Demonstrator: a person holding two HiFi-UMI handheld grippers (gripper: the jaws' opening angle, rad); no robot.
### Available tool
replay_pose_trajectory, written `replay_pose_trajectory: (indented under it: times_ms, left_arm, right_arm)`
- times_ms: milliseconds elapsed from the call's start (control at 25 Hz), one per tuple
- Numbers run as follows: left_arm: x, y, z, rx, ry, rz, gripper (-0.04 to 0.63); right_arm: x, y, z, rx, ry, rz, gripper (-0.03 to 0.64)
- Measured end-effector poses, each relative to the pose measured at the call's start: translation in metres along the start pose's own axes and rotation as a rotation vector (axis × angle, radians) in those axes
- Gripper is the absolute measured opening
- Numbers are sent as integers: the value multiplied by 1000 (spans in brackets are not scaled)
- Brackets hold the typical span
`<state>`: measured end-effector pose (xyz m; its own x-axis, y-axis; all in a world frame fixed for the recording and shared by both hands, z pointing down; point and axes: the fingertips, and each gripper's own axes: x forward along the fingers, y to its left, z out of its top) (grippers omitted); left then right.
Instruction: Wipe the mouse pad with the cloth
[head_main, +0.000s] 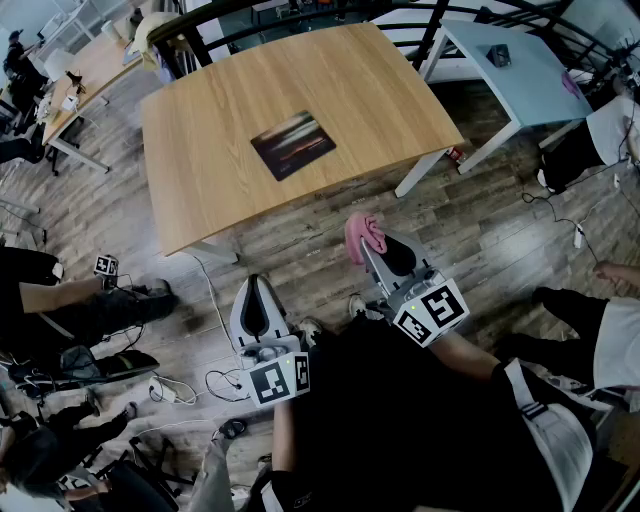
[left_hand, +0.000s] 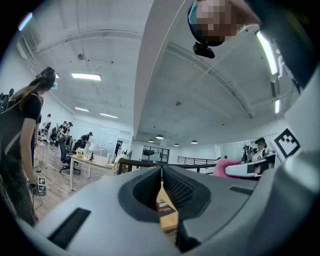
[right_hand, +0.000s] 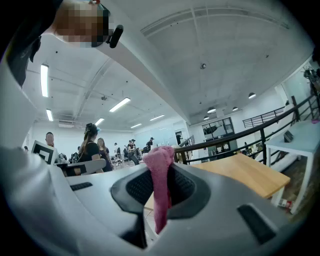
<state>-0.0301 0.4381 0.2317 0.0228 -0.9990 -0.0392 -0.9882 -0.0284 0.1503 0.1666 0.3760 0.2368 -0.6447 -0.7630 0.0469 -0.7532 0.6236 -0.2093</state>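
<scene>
The mouse pad (head_main: 292, 144), a dark rectangle with a sunset picture, lies near the middle of the wooden table (head_main: 220, 100). My right gripper (head_main: 368, 243) is held off the table's near edge, over the floor, shut on a pink cloth (head_main: 364, 235) that bunches above its tips and hangs down between them (right_hand: 160, 190). My left gripper (head_main: 256, 290) is lower and to the left, also over the floor, shut with nothing in it (left_hand: 161, 170). Through its jaws a sliver of the table and mouse pad (left_hand: 163, 205) shows.
A light blue table (head_main: 520, 70) stands at the right of the wooden one. Cables (head_main: 210, 375) and a power strip lie on the wooden floor by my feet. People sit at the left (head_main: 70, 310). A dark railing (head_main: 300, 15) runs behind the table.
</scene>
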Motion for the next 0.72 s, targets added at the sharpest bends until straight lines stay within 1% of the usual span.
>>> replay_pose_trajectory:
  times_ms: [400, 720]
  left_arm:
    - [4, -9, -1, -2, 5, -6, 29]
    - [9, -24, -5, 8, 21, 6, 29]
  right_arm:
    - [-3, -6, 2, 1, -5, 5, 64]
    - [-7, -22, 8, 33, -33, 19, 66]
